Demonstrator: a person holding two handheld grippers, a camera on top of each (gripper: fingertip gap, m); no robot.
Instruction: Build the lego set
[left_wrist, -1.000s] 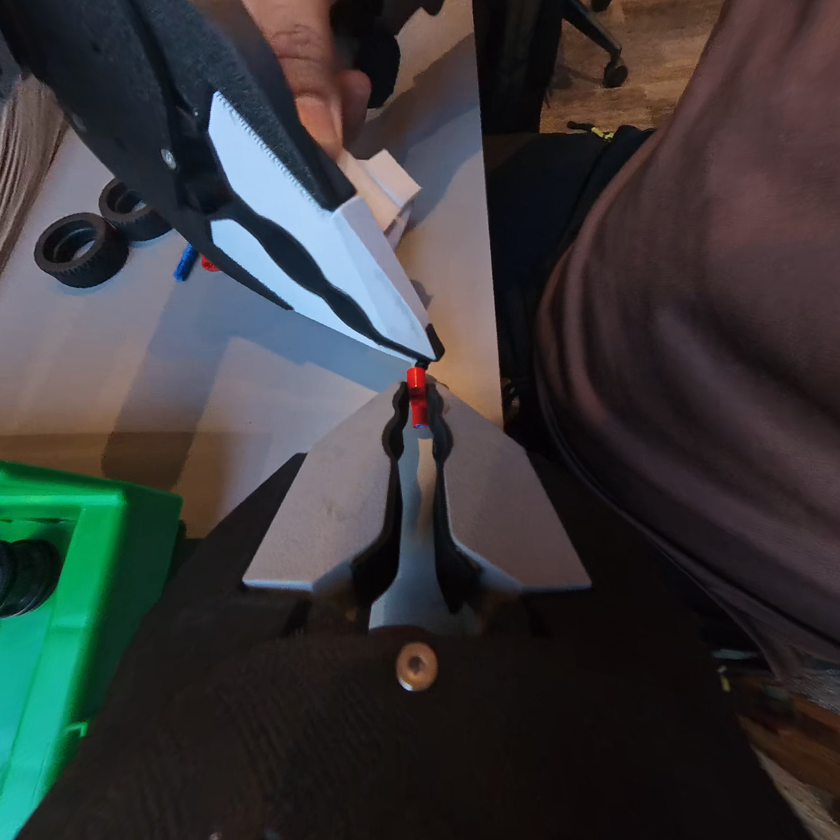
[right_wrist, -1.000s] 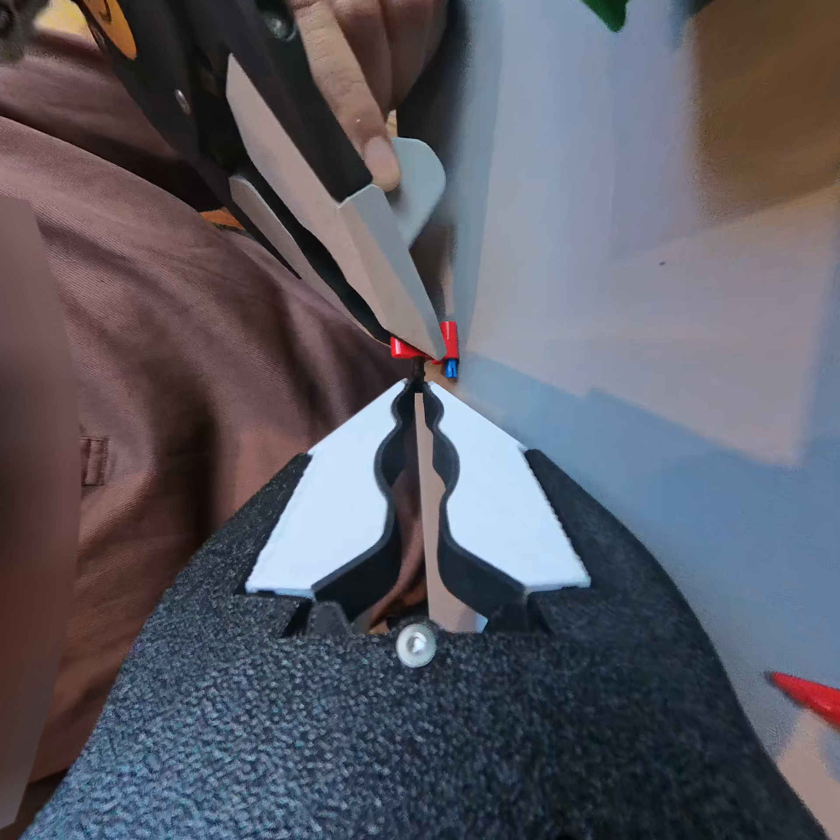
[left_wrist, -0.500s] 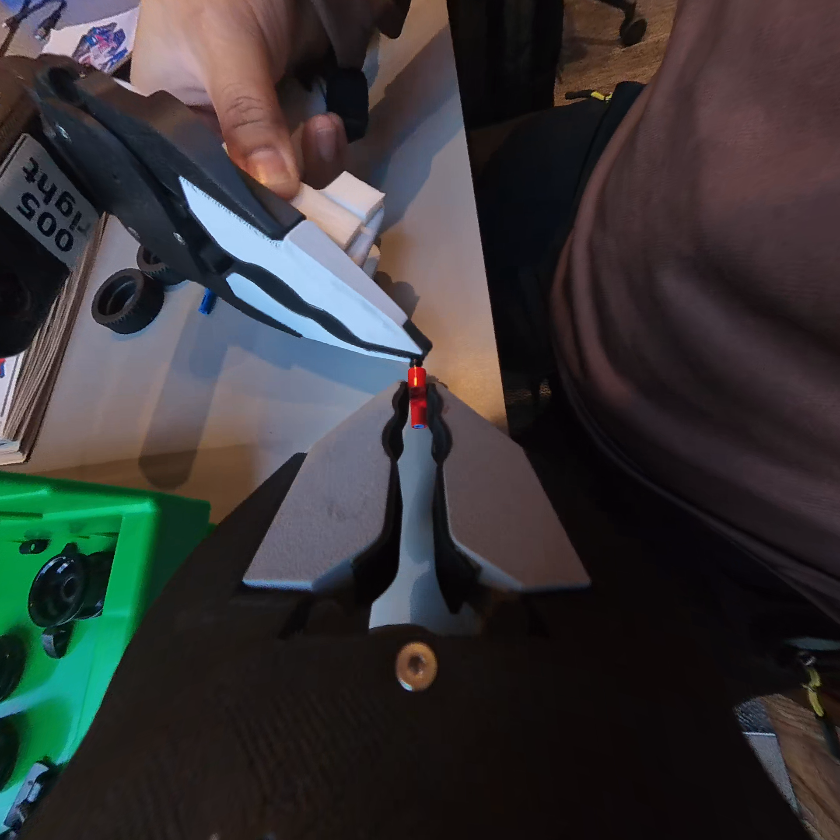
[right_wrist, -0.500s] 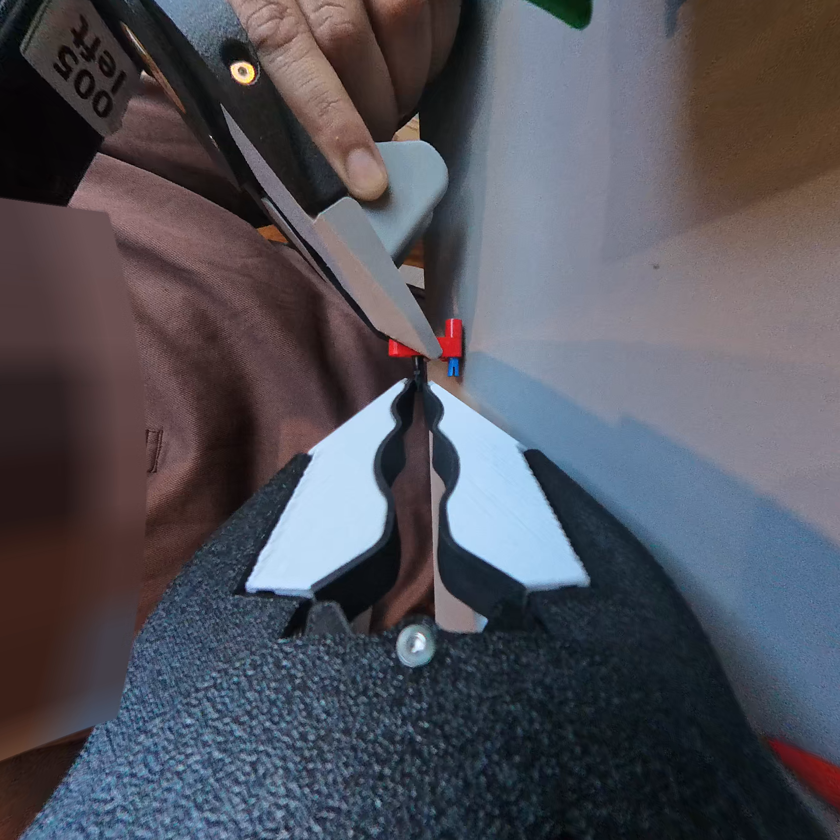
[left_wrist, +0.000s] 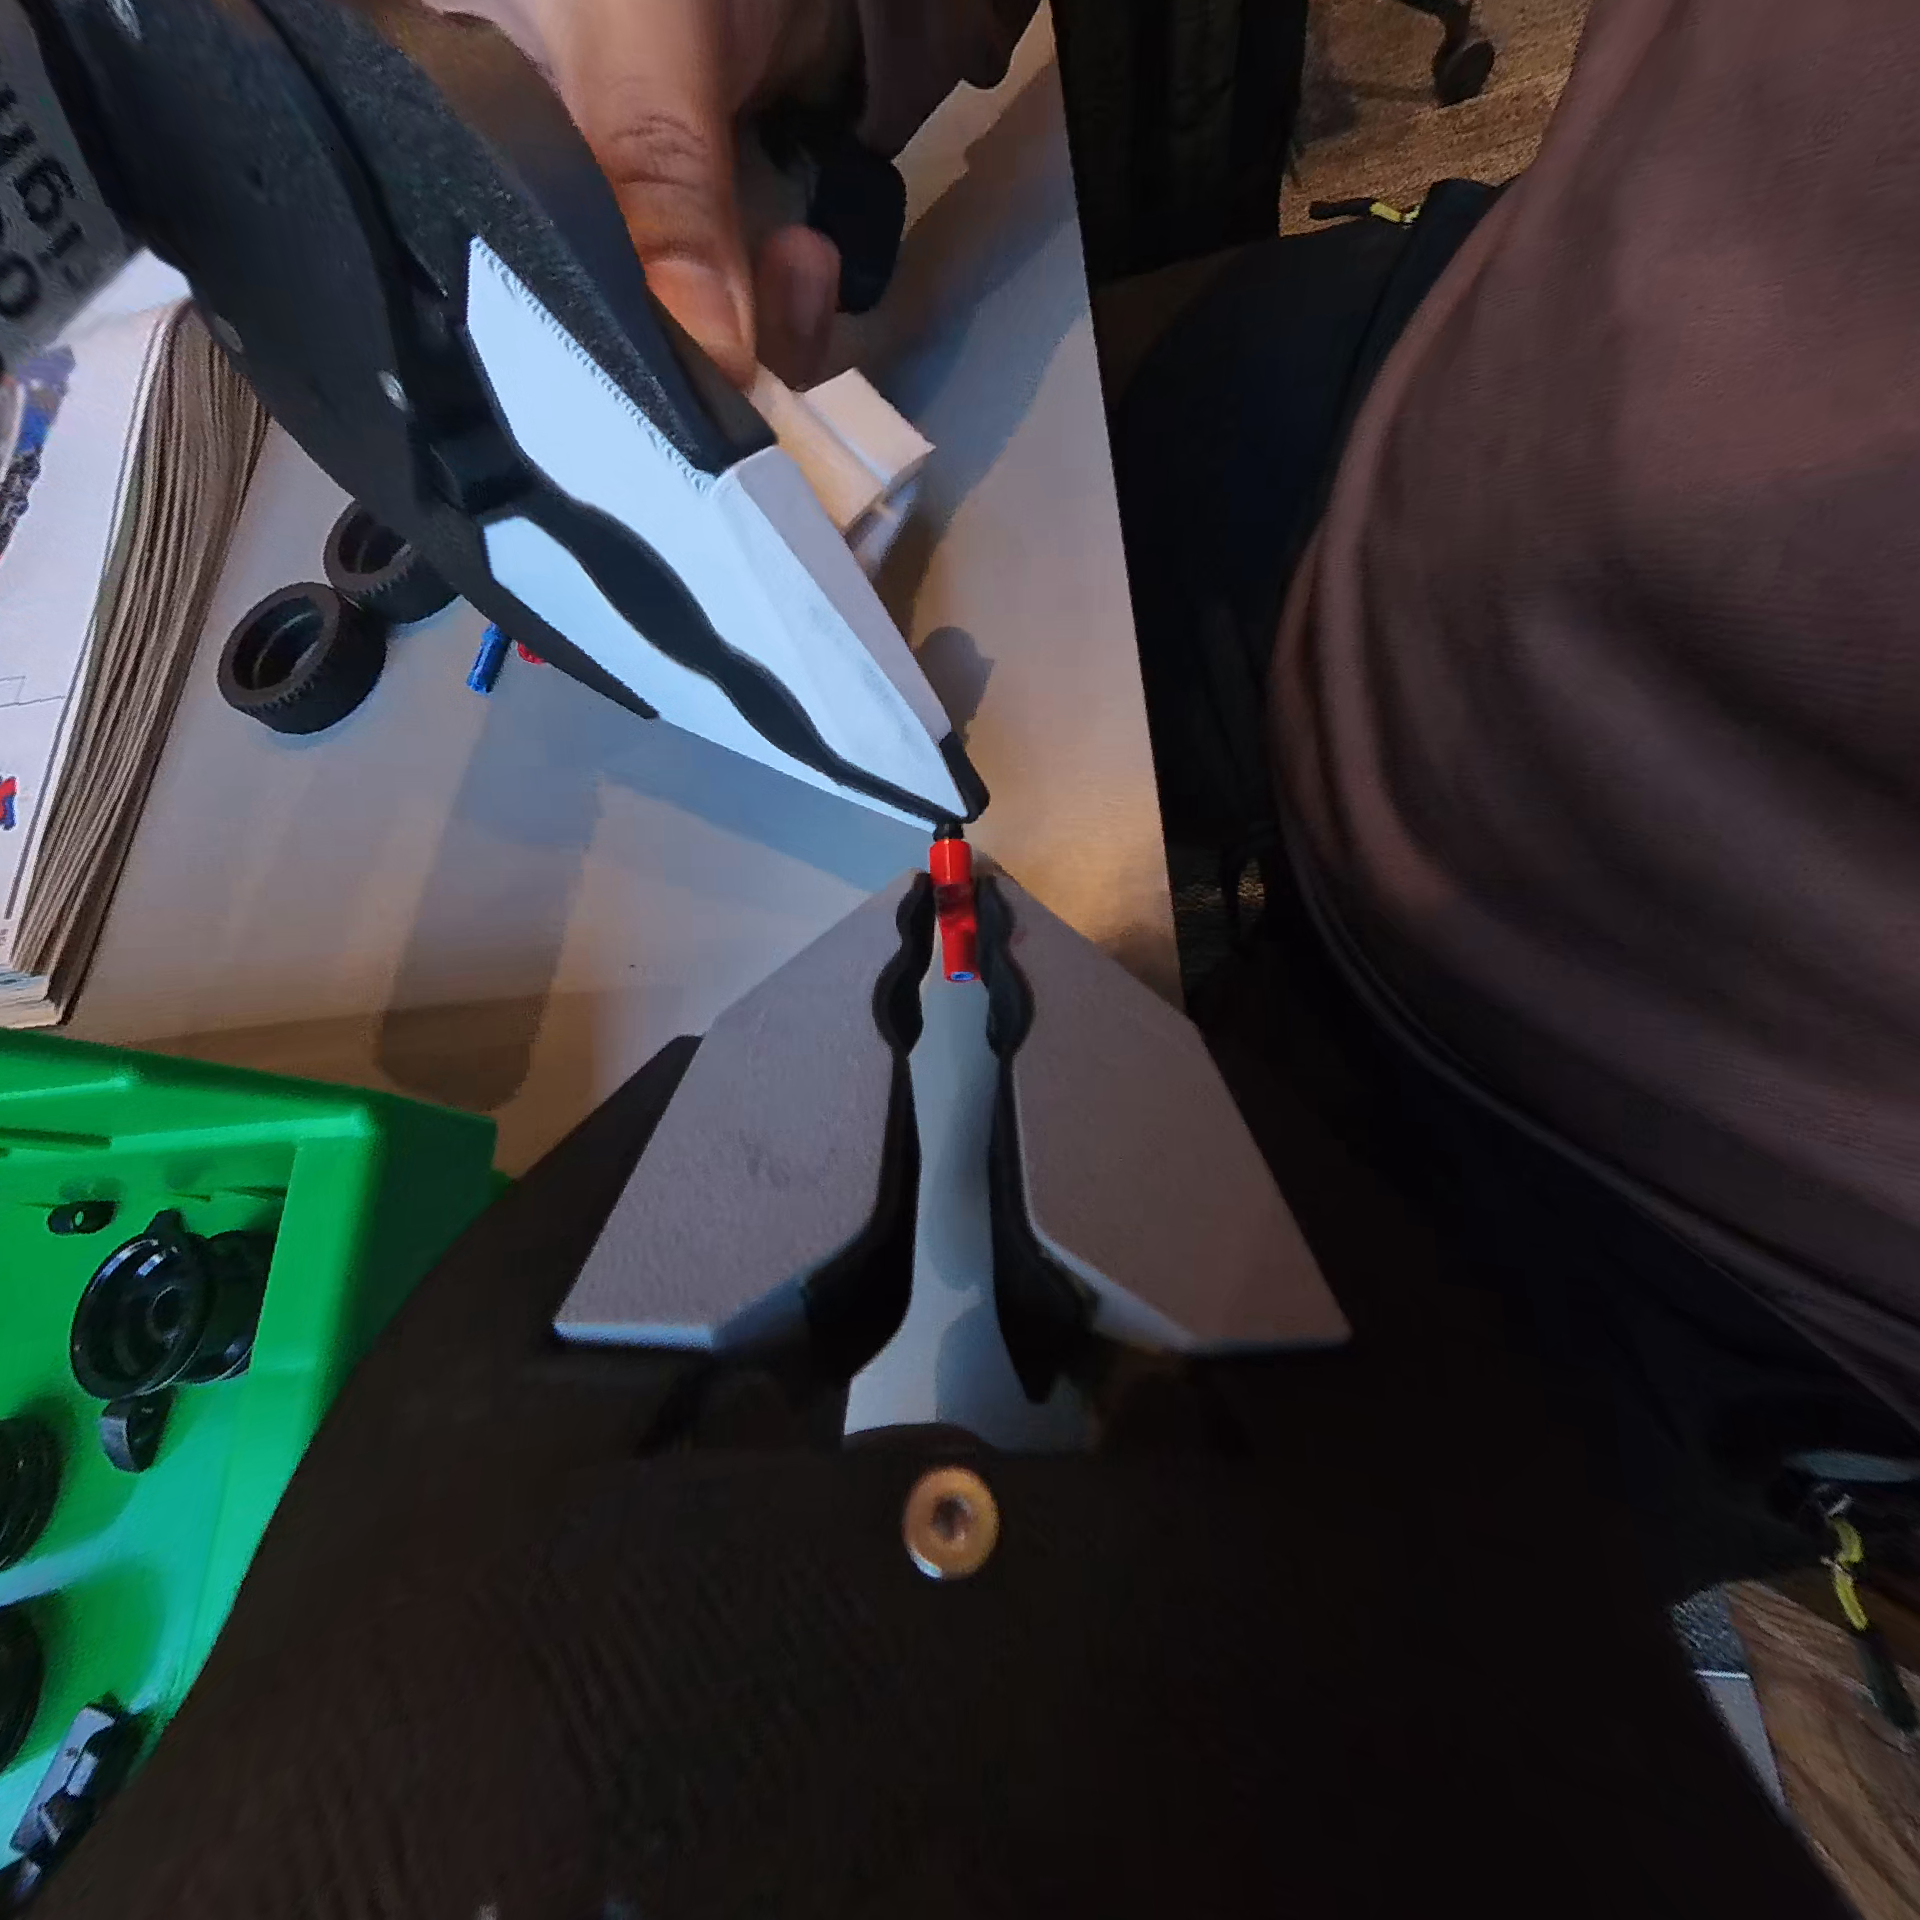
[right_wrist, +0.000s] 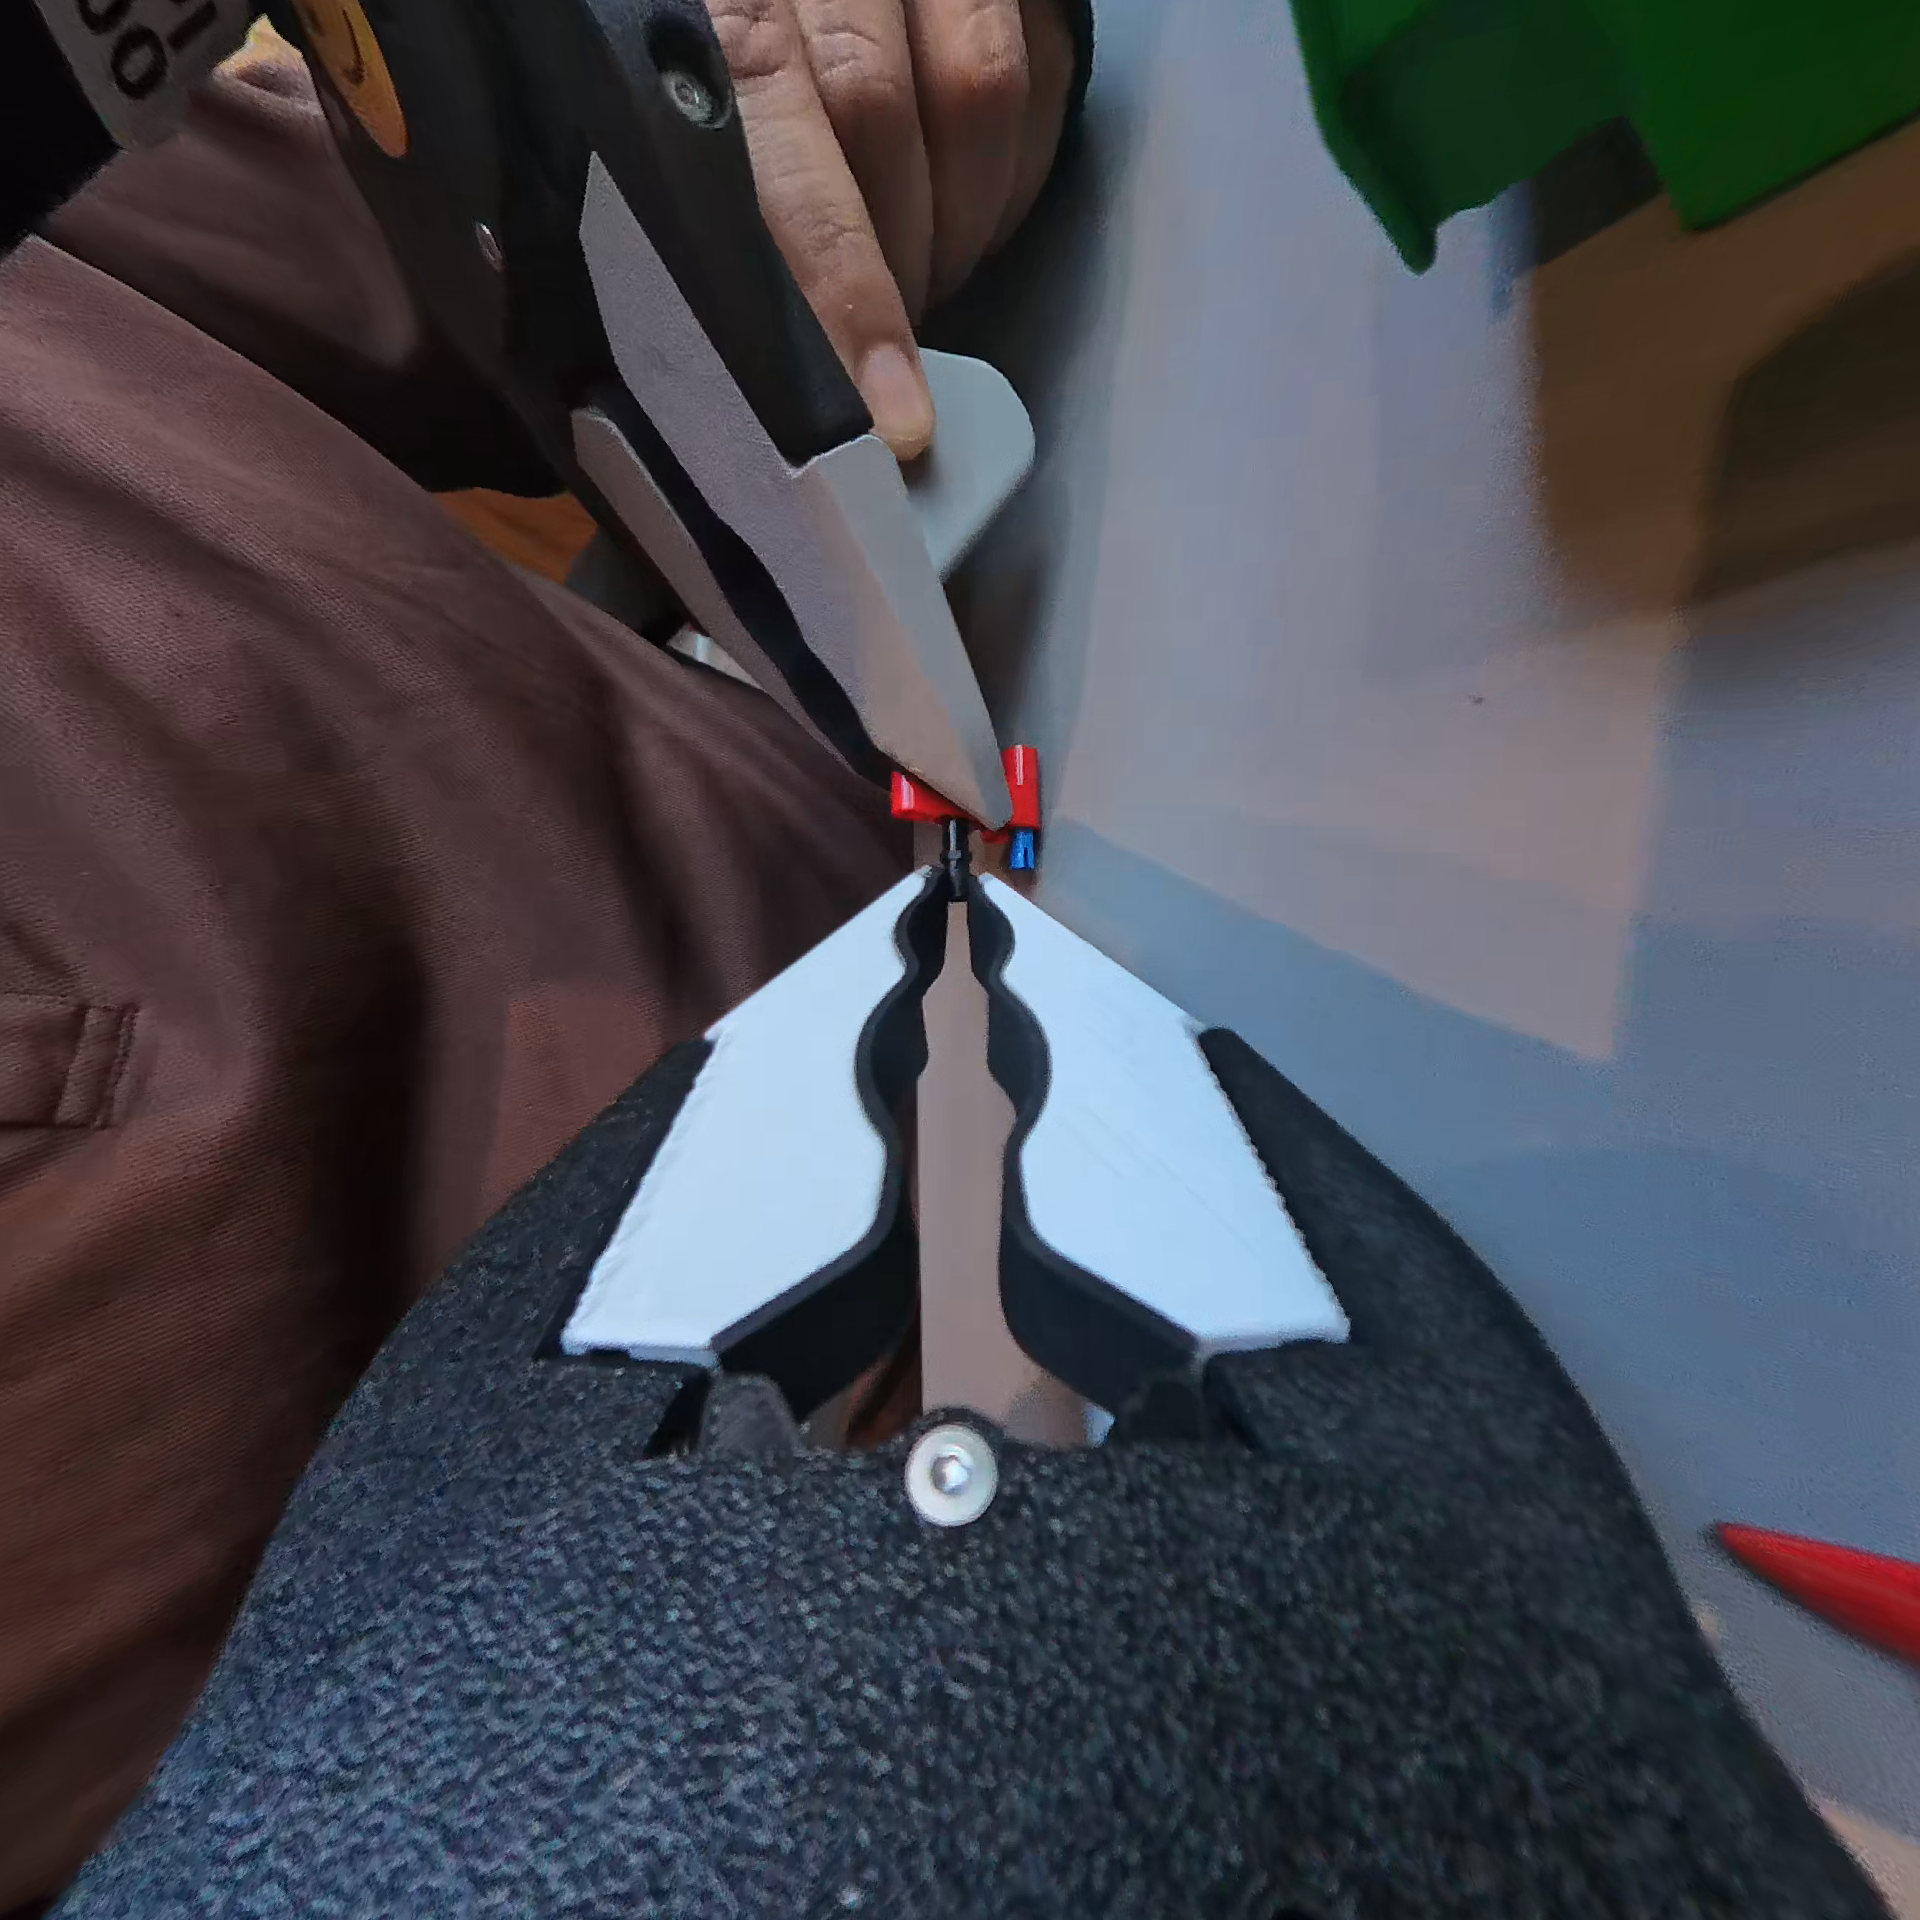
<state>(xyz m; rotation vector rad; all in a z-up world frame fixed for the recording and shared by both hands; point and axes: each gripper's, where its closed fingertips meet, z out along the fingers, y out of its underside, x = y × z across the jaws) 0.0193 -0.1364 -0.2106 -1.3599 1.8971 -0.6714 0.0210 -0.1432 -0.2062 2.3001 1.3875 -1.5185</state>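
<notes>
Grey table (left_wrist: 312, 883), left hand-held gripper (left_wrist: 954, 894) pinching red connector (left_wrist: 952, 906)

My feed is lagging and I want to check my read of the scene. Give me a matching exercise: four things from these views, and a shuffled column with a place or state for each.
Things:
1. red connector
2. black pin
3. black tyres
4. green tray

Places or states:
A. on the table near the booklet
B. clamped in the right tongs
C. holds black wheel parts
D. clamped in the left tongs

Pairs: 1-D, 2-B, 3-A, 4-C
</notes>
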